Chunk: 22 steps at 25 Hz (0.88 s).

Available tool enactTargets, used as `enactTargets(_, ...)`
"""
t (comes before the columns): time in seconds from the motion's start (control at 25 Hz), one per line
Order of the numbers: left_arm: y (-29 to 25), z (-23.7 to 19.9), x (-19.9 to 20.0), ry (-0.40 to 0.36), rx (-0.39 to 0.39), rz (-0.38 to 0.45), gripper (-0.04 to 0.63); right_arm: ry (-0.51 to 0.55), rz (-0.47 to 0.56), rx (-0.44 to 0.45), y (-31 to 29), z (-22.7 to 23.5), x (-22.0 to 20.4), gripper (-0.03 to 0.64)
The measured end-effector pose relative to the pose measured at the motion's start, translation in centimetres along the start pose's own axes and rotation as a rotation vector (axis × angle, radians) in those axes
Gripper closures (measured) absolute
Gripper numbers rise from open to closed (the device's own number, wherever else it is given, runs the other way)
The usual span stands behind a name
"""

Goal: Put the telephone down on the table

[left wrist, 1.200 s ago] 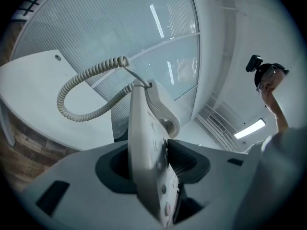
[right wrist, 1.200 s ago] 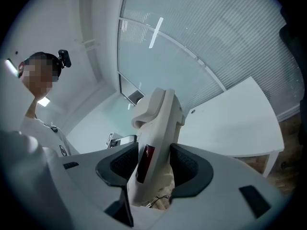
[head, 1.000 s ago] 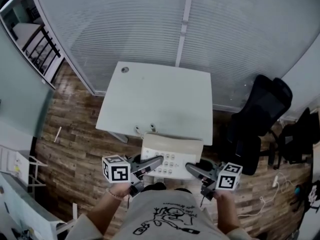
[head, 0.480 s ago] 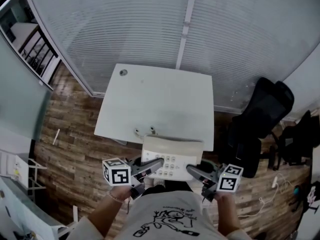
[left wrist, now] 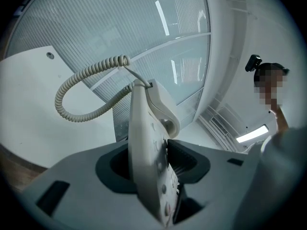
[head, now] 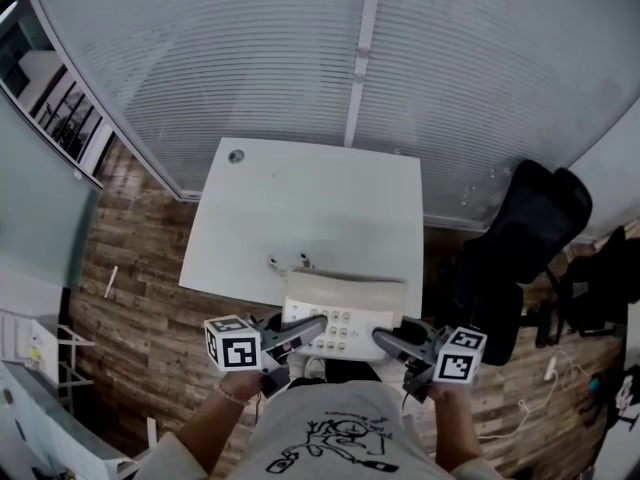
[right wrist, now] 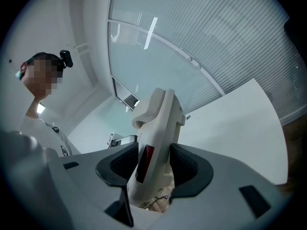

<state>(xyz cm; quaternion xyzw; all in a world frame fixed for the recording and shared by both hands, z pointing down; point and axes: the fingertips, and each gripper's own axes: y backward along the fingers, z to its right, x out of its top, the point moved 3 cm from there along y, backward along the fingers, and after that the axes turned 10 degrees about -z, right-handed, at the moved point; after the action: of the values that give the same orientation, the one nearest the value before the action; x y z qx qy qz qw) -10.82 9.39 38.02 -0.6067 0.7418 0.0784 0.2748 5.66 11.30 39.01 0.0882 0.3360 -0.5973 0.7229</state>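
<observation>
A cream desk telephone (head: 343, 311) with a keypad hangs in the air just over the near edge of the white table (head: 300, 218). My left gripper (head: 318, 324) is shut on the phone's left side, and my right gripper (head: 381, 338) is shut on its right side. In the left gripper view the telephone (left wrist: 151, 147) stands edge-on between the jaws, with its coiled cord (left wrist: 79, 87) looping out to the left. In the right gripper view the telephone (right wrist: 156, 143) is clamped between the dark pads, with the table (right wrist: 240, 128) beyond it.
A black office chair (head: 525, 238) stands right of the table. The table has a small round hole (head: 236, 155) at its far left corner, and two small fittings (head: 288, 261) near its front edge. Frosted glass walls rise behind it. The floor is wood planks.
The table has come nearer in the head view and the phone now overlaps its near edge more. Both grippers keep the same hold on the phone.
</observation>
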Motion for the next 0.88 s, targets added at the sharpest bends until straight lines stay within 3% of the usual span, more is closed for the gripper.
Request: enactTargets(0.88,-9.2,-3.3,8.1,0.041,0.036,0.024,0.413,-0.026,-0.037,0.035,2.7,9.2,9.1,0.396)
